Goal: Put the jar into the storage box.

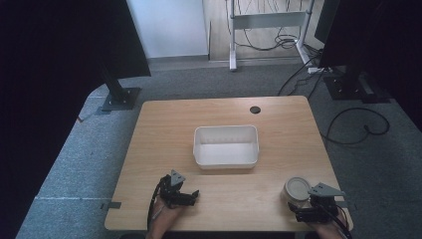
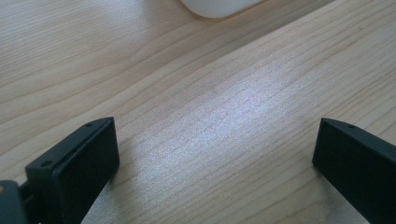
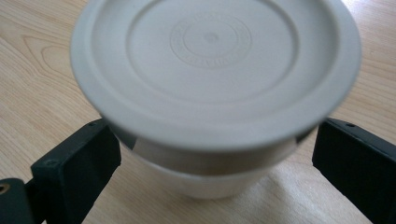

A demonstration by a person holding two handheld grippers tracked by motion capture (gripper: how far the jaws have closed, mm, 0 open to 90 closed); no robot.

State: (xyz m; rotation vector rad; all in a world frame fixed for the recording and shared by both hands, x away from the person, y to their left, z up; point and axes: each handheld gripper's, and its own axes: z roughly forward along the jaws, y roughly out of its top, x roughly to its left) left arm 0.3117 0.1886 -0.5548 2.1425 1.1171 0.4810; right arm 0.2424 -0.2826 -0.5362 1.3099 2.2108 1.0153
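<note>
Two hand-held grippers open: right hand-held gripper [image 3: 212, 154] straddles lidded cup [image 3: 215, 93], not gripping; left hand-held gripper [image 2: 210, 158] empty over worktop [image 2: 187, 93]. Grasp step; next probably close, lift toward bin [image 1: 226, 160].

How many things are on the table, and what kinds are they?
White tubs: 1
Round cups with lids: 1
Black claws: 2, the left claw and the right claw
Total: 4
</note>
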